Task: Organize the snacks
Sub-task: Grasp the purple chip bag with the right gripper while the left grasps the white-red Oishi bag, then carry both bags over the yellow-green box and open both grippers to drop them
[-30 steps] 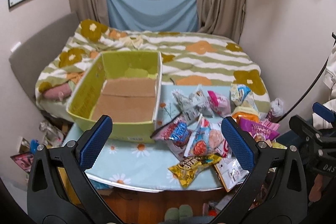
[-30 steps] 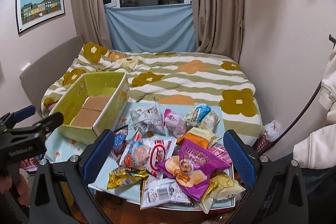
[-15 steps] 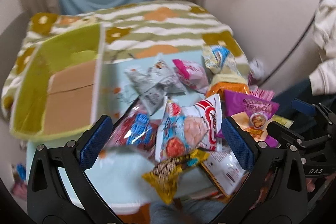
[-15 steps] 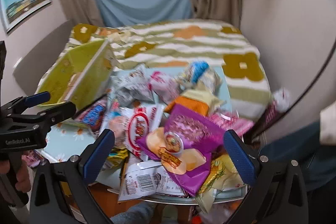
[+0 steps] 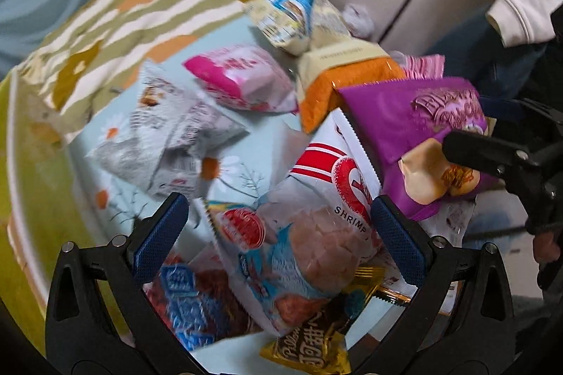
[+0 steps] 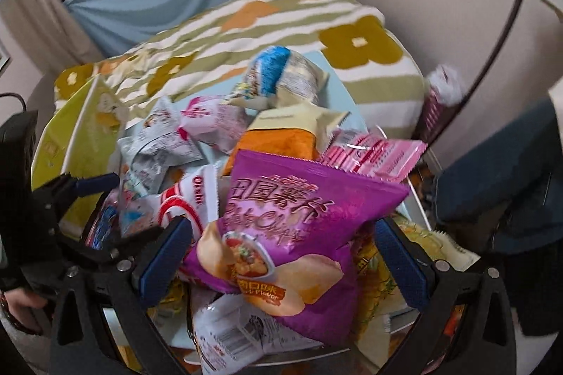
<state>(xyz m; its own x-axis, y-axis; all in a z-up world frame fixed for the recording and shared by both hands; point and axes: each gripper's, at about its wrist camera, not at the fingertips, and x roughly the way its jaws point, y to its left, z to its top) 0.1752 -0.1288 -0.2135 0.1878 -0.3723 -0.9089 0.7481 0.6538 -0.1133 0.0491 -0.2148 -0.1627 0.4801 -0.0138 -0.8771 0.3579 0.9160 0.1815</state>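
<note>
Both tongs spread wide over the snack heap, nothing gripped yet.

Left wrist view: left gripper [image 5: 279,227] released, straddling the white shrimp-chip bag [image 5: 316,216]; overlapped by the purple chip bag [image 5: 418,128] and resting on a blue-checked packet [image 5: 183,301] and a gold packet [image 5: 313,347], so likely to drag neighbours along or slip on glossy film. One green box [image 5: 21,192] at far left; roughly nine packets counted, blur hiding some. Right wrist view: right gripper [image 6: 281,255] released around the one purple chip bag [image 6: 292,223]; puffy, so prone to crushing or squirting out. One striped pink packet [image 6: 373,157] just behind, two grippers close enough to collide.
</note>
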